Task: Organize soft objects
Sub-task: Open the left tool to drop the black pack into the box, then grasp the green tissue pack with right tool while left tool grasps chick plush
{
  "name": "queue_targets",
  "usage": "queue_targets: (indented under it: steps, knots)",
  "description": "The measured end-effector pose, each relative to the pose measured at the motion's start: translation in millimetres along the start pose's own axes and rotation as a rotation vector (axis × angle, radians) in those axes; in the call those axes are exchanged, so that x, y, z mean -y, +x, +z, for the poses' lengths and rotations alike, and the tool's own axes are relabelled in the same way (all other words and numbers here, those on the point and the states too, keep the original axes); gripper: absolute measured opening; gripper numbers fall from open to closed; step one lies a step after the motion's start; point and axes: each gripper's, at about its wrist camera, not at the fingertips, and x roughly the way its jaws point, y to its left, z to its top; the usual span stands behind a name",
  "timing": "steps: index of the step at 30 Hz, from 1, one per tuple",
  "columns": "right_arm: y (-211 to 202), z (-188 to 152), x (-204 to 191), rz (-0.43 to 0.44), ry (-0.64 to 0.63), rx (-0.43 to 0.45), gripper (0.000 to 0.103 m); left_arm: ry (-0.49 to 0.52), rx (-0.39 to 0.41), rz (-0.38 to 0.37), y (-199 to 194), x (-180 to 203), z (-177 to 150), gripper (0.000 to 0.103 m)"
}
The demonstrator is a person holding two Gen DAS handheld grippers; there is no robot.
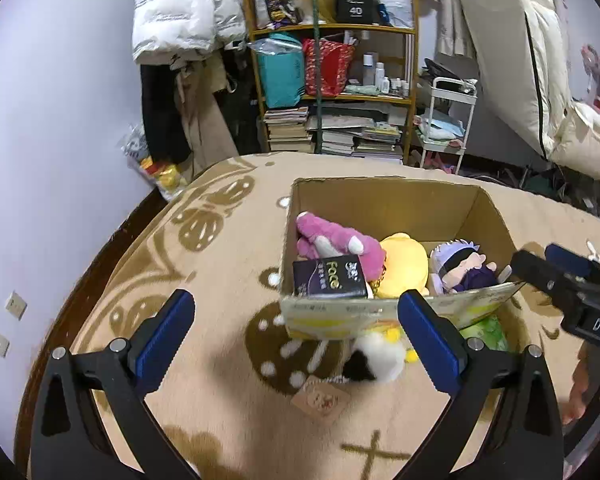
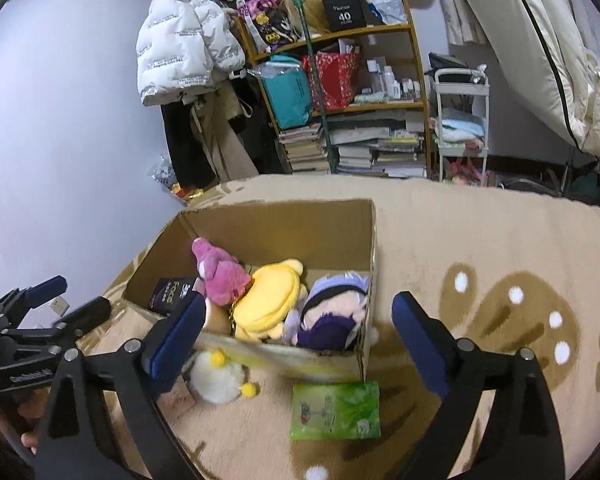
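Patterned rug, cardboard box of plush, white toy and green pack outside, both tongs spread, empty.

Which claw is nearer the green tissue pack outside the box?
Right. The right claw hangs open just above and behind the green tissue pack; the left claw, also open, sits farther left, over the white plush.
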Motion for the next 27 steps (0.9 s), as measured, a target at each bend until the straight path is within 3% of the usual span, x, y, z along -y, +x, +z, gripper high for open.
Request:
queue_targets:
  steps: [10,16,27]
  knots:
    - [-13,-16,-5,-0.018,-0.013,-0.049,0.103,-0.009,-0.076,-0.004,-4,-4,-14,0.101]
    - [-8,-21,-5,-0.040,-0.018,-0.081,0.103,-0.009,-0.129,-0.014,15,0,-17,0.101]
    - [21,-26,8,-0.083,0.036,-0.181,0.103,-0.063,-0.202,-0.097,57,6,-8,0.101]
